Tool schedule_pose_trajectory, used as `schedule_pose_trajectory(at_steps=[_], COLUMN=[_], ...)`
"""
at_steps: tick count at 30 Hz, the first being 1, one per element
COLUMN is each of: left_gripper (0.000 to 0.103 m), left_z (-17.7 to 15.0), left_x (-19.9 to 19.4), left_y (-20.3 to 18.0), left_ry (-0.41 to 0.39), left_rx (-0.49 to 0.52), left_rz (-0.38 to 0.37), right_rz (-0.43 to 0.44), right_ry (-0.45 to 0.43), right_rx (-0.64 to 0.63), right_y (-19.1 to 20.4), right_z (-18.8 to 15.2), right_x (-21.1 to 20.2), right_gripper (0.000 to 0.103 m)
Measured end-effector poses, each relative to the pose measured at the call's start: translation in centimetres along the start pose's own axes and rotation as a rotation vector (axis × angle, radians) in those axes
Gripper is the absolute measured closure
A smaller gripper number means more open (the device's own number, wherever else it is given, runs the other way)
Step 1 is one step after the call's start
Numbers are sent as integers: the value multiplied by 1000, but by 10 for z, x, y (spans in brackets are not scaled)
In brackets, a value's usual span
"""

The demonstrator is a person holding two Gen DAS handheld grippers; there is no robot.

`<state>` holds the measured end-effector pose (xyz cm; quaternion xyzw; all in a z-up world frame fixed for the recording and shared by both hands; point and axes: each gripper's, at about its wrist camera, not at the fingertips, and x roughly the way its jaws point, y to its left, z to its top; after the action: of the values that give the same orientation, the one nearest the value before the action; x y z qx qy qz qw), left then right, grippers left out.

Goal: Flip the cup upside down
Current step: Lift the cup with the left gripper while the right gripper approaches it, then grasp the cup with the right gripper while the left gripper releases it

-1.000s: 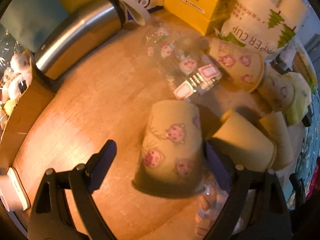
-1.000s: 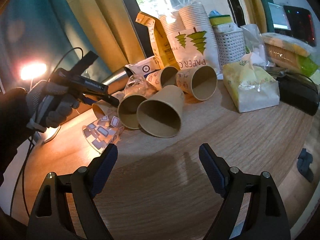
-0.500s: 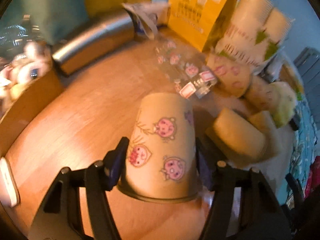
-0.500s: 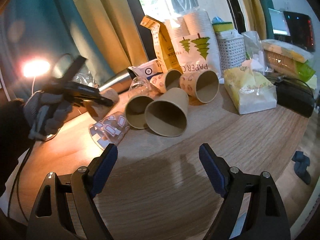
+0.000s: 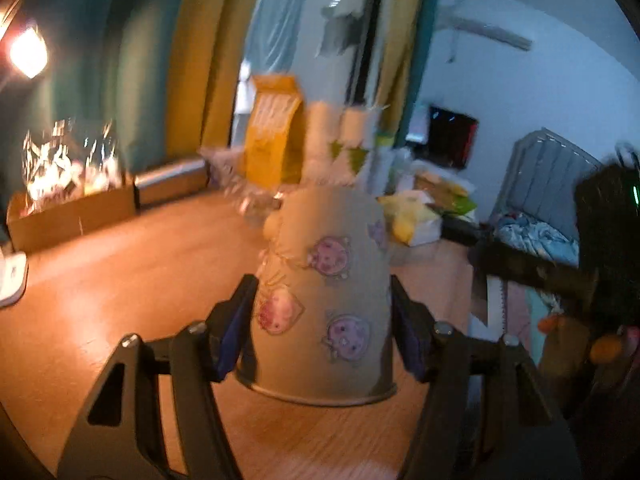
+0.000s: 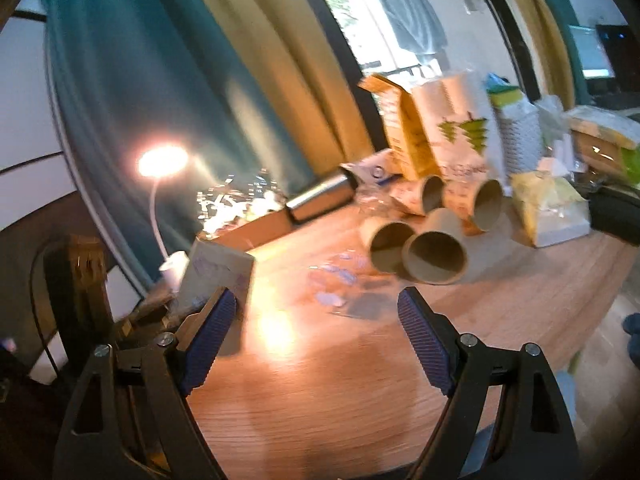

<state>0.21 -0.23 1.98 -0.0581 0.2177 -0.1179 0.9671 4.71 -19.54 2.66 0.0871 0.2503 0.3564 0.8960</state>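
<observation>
My left gripper (image 5: 322,320) is shut on a paper cup with pink pig prints (image 5: 324,296). The cup stands upside down, rim at the wooden table (image 5: 100,300), closed base up. In the right wrist view the same cup (image 6: 218,280) shows at the left, partly behind my left finger. My right gripper (image 6: 314,338) is open and empty above the table, apart from the cup.
Several paper cups (image 6: 434,252) lie on their sides at the back right, with a clear printed cup (image 6: 340,280) in front. A steel flask (image 6: 320,200), yellow carton (image 6: 404,132), sleeve of paper cups (image 6: 460,128), cardboard box (image 5: 72,212) and lamp (image 6: 162,160) line the back.
My left gripper closed on the pig-print cup, carried it left and tilted level, so the cup now stands upside down on the table. My right gripper swung left.
</observation>
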Motion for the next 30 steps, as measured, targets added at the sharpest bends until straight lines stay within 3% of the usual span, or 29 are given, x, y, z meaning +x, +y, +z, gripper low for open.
schedule_pose_trajectory(at_steps=[5,7,16,22,28,30], left_gripper=[39,39,39,39,39,39], left_z=[-18,-19,-25,-27,-27,-27], left_x=[-4,-12,-11,-6,-3,-2], left_y=[-28,-28,-23,-24,-25,-25], left_ry=[-59,-90,-101,-96,-91,-92], left_rx=[145,142,171,191,194,193], left_rz=[-28,-54,-36,-27,-31,-28], right_rz=[63,86,203,227,269,263], right_ry=[15,29,79,97,120,124], right_rx=[23,37,97,94,95,97], right_y=[15,18,22,24,26,25], right_z=[-2,-4,-1,-4,-5,-4], right_x=[7,12,33,37,43,45], right_gripper=[17,17,17,17,26,39])
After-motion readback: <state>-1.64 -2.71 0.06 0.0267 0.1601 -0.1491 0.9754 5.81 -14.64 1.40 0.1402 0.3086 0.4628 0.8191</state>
